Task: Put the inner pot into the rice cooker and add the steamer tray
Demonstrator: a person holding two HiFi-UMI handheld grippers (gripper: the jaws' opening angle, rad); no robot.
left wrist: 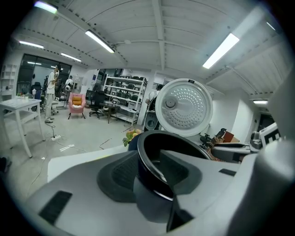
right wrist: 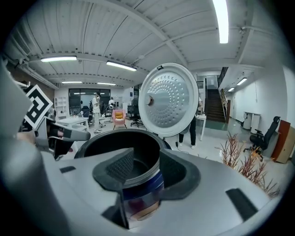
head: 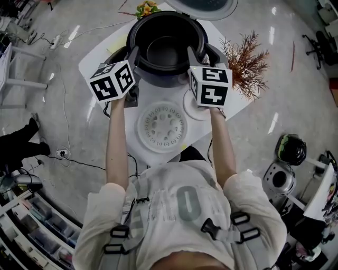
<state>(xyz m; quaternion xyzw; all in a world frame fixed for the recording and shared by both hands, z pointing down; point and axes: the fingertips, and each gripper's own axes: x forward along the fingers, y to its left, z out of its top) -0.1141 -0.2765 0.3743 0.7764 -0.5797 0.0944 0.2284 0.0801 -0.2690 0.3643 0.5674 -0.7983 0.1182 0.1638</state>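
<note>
Pot (head: 166,50) at the mouth of the cooker (head: 215,52): left gripper (head: 133,56) and right gripper (head: 191,56) each clamp its rim. I should lower both evenly, keeping it level. Tray (head: 161,126) lies behind them on the counter (head: 97,64).

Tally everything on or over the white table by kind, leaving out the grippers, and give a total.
rice cooker: 1
inner pot: 1
steamer tray: 1
small white disc: 1
plants: 2, dried red twigs and orange flowers
Total: 6
</note>
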